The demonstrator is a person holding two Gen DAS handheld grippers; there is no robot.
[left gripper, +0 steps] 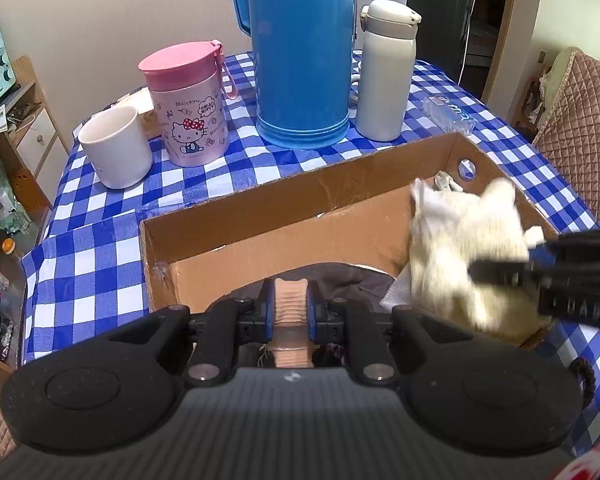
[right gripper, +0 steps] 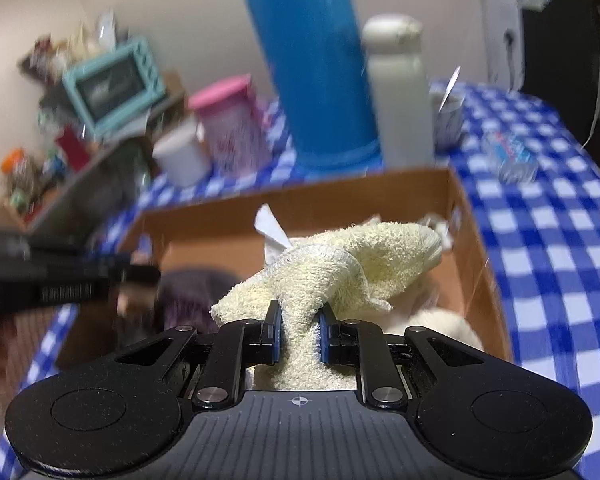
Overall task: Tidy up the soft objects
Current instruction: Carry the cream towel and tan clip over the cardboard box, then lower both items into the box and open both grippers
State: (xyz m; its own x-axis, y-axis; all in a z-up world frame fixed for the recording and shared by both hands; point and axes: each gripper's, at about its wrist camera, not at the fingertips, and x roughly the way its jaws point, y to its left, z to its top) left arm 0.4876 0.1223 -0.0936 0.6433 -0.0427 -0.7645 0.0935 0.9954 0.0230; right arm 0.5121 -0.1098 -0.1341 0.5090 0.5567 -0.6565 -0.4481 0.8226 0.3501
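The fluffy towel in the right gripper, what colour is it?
Pale creamy yellow towel, clearest in the right wrist view.

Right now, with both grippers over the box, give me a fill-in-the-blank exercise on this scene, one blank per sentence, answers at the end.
1. The right gripper is shut on a pale yellow ____.
2. The cardboard box sits on a cloth checked white and ____.
3. The tall blue jug stands between the white bottle and a cup with a ____ lid.
4. The left gripper pinches a ribbed, ____-coloured strip.

Answers: towel; blue; pink; peach
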